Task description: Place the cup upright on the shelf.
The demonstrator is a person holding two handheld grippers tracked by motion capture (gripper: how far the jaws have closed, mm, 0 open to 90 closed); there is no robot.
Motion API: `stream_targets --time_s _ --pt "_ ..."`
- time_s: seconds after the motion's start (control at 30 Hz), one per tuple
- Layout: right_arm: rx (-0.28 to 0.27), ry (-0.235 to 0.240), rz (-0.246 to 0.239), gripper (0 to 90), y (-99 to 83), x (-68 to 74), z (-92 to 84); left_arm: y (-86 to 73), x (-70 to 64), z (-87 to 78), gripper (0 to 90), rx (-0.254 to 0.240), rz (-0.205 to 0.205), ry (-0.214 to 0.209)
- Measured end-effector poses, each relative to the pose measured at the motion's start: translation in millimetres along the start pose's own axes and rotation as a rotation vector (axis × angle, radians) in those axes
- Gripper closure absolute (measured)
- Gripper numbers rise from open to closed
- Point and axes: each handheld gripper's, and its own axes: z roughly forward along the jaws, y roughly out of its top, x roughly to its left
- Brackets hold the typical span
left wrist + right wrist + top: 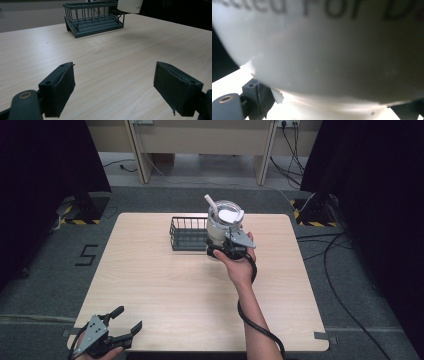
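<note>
- High view: a light wooden table (165, 295) stands on grey carpet, with dark curtains at both sides.
- High view: a dark wire basket (188, 234) sits toward the far middle of the table, its long side facing the person.
- High view: the right gripper (226, 251) is raised over the table just right of the basket, and its jaws clasp the lower part of a white tumbler (221, 222) that has a clear lid and a white straw slanting up to the left.
- High view: the tumbler is upright, held above the tabletop, its left side over the basket's right end.
- High view: the right hand (239, 266) reaches forward with a black cable trailing along the forearm.
- High view: the left gripper (129, 319) rests at the near left corner of the table, jaws spread wide with nothing between them, well apart from the basket.
- Left gripper view: both black jaws stand far apart above bare wood; the basket lies ahead at the far side, and the tumbler's white base (130, 5) hangs above the basket's right end, clear of the table.
- Right gripper view: the tumbler's white wall (332, 50) fills the picture very close, with blurred dark lettering across the top; the jaws press on its lower part from both sides.
</note>
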Motion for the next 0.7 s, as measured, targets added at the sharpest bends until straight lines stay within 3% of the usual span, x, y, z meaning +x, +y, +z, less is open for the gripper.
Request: stream_targets --time_s 0.5,0.6,0.7 --pt "-0.001 -0.011 0.007 10.3 9.4 -2.8 11.7 -0.1 0.3 0.0 16.6 -0.001 -0.002 0.0" --pt "-0.008 -0.008 -0.015 10.3 10.6 -3.8 14.1 -0.2 0.3 0.1 16.5 -0.001 -0.003 0.0" --pt "0.001 -0.01 0.003 10.3 11.7 -2.7 15.3 -0.1 0.3 0.0 16.5 -0.001 -0.004 0.0"
